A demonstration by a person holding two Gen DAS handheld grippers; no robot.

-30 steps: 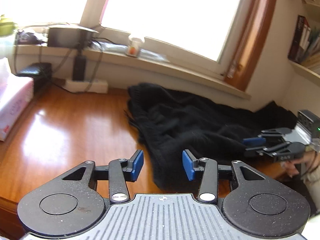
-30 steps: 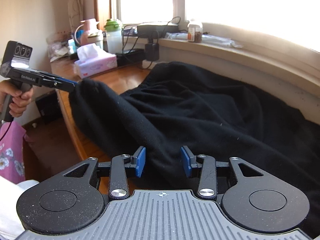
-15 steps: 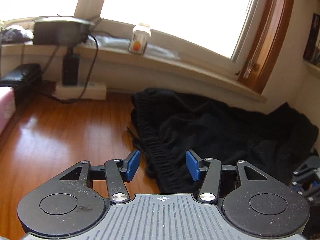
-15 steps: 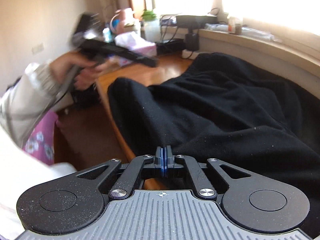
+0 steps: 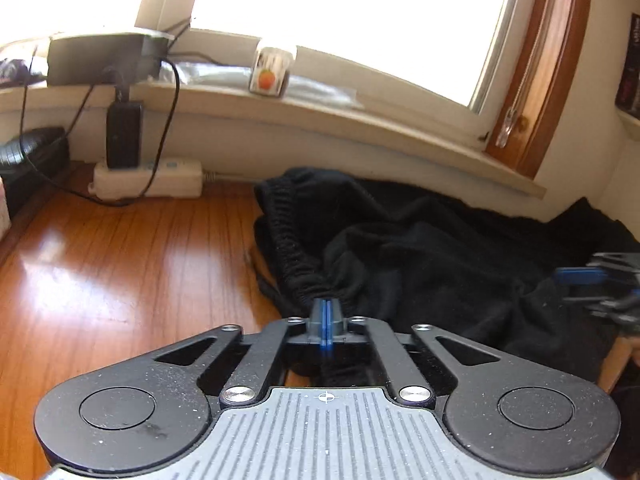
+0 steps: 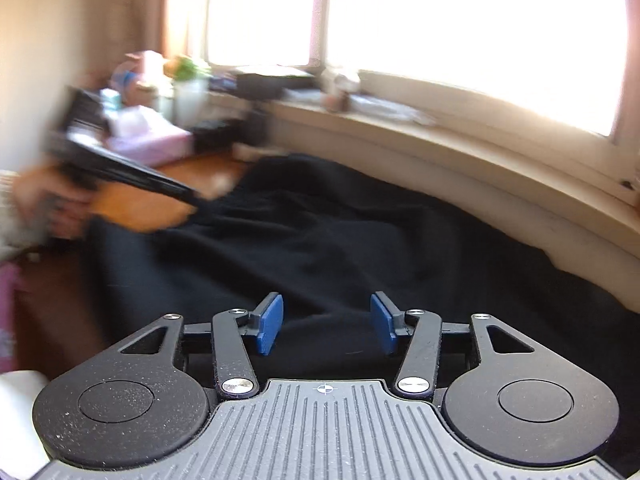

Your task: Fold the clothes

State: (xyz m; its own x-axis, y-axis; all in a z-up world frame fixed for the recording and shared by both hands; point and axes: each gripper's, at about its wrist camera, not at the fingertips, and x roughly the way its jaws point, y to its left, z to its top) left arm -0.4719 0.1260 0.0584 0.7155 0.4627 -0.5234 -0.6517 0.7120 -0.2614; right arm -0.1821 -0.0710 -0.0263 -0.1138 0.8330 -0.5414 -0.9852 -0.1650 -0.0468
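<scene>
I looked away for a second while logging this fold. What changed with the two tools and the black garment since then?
The left tool moved in to the black garment and closed on its ribbed waistband. The right tool shut briefly, then its jaws have just been opening; cloth lies under them, not pinched. The wooden table and power strip stayed as they were.

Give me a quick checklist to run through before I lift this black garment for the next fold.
1. Left gripper closed on the ribbed waistband: ok, its jaws have just closed with the band's edge at the pads.
2. Right gripper gripping cloth: not ok, its jaws have just been opening and stand apart over the black garment.
3. Garment lying flat: not ok, it is bunched and wrinkled.
4. Bare wooden tabletop beside the garment for folding: ok.
5. Power strip and cables away from the cloth: ok.
</scene>
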